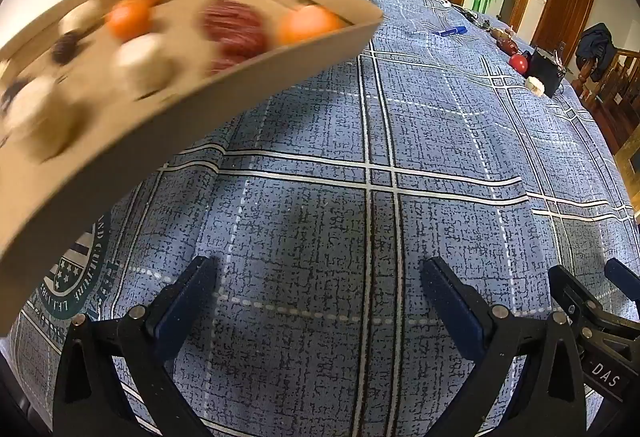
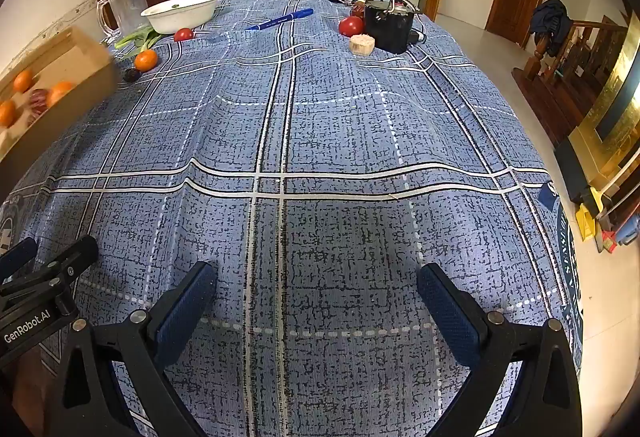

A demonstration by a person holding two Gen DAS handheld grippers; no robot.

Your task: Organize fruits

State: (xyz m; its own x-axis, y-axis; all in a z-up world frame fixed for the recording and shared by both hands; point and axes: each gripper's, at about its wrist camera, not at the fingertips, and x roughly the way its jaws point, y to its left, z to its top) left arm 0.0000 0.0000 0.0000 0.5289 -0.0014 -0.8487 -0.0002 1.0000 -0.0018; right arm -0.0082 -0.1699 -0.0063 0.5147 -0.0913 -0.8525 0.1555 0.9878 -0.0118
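Left gripper, right gripper: wide apart, empty.

Your left gripper and right gripper match: black angular frames, silver screws at the joints, dark blue textured pads, white "GenRobot.AI" and "DAS" lettering on their sides.

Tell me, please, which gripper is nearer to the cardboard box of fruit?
Left. The cardboard box looms just up-left of the open left gripper; from the open right gripper it sits far off at the left edge.
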